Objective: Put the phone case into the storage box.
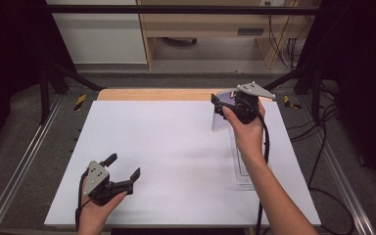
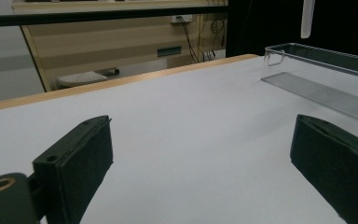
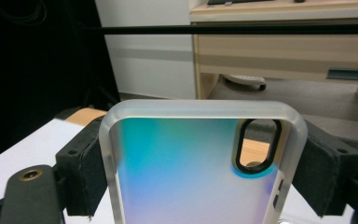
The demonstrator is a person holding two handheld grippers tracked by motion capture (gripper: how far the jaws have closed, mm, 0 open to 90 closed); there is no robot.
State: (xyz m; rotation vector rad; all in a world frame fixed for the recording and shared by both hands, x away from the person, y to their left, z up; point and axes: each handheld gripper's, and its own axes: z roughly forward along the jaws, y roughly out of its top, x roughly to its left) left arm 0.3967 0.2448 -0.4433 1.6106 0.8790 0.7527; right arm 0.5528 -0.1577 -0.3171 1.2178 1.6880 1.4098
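Observation:
A translucent phone case (image 3: 186, 172) with an iridescent blue-to-pink back and an oval camera cut-out stands upright between the jaws of my right gripper (image 3: 203, 161), whose pads press on its two long sides. In the high view that right gripper (image 1: 225, 105) holds the phone case (image 1: 220, 121) above the far right of the white table (image 1: 176, 161). My left gripper (image 1: 124, 165) hovers low near the front left, open. In the left gripper view the left gripper (image 2: 200, 163) has nothing between its wide-apart jaws.
A long clear plastic tray (image 1: 242, 169) lies on the table's right side, partly under the right forearm; the same tray (image 2: 326, 70) lies ahead to the right in the left gripper view. A wooden strip (image 1: 152, 94) edges the far side. Metal frame rails run along both sides.

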